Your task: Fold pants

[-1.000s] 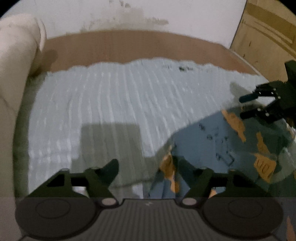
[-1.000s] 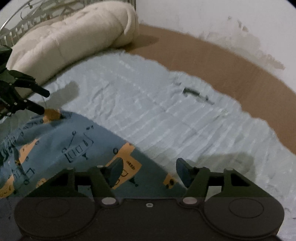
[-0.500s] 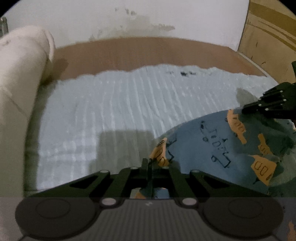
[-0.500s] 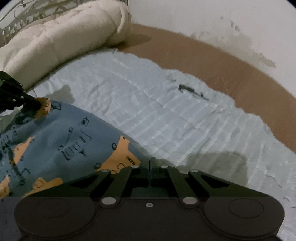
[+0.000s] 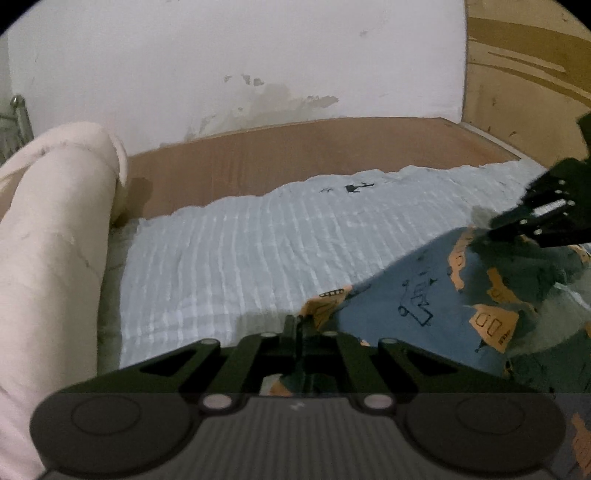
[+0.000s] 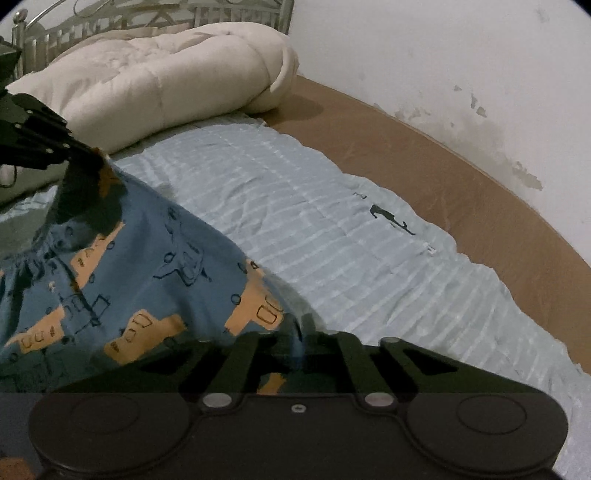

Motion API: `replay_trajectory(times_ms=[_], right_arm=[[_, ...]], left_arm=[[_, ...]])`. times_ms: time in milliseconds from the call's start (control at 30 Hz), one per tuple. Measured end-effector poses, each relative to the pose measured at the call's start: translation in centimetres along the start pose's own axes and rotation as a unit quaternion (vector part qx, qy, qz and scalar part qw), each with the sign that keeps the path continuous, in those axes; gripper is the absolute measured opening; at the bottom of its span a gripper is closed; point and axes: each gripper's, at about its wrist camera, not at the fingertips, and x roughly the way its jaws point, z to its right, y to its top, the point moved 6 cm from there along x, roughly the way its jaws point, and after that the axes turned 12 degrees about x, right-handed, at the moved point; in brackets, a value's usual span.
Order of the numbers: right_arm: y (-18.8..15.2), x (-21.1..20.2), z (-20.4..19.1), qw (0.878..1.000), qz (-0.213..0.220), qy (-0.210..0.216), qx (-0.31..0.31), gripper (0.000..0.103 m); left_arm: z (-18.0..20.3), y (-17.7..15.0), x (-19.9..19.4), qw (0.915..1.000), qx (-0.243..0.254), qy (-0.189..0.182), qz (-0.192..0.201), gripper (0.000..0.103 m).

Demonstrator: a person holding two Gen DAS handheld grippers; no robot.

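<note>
A home bedroom: a bed [image 6: 424,155] with a metal headboard [image 6: 155,14], a rolled cream duvet [image 6: 159,81], a pale blue blanket [image 5: 258,251], and a peeling white wall [image 5: 236,66].

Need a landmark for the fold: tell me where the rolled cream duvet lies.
The cream duvet lies rolled along the bed's left side in the left wrist view, bordering the light blue blanket; the right wrist view shows it before the metal headboard.

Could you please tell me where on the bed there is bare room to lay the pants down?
The light blue sheet is bare between the pants, the cream duvet and the brown mattress strip by the wall. The near corner is crowded by lifted pants and both hand-held grippers.
</note>
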Motion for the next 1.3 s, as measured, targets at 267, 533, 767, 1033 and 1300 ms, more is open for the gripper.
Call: replay_trajectory(times_ms=[267,533,767,1033,1300], right_arm=[[1.4,3.5,-0.5,0.998,-0.023,0.003,-0.055,0.030],[1.7,5.9,0.6,0.995,-0.046,-0.009,-0.091,0.044],[2.2,6.8,-0.2,0.989,-0.065,0.000,-0.130,0.040],[0.9,0.6,-2.1,0.994,-0.012,-0.023,-0.109,0.002],[-4.9,-10.3,-7.1,0.993,0.053,-0.064,-0.082,0.000]], left_arm=[[1.5,-0.1,-0.6,0.9986,0.048,0.008,0.019,0.002],[2.2,-0.9,-0.7,0.9970,0.073,0.008,0.021,0.001],[2.4,-1.1,-1.1,0.9974,0.066,0.010,0.026,0.001],[2.7,-1.6,-2.9,0.9973,0.063,0.033,0.022,0.001],[5.3,-3.4,-7.8,0.9974,0.035,0.042,0.046,0.001]])
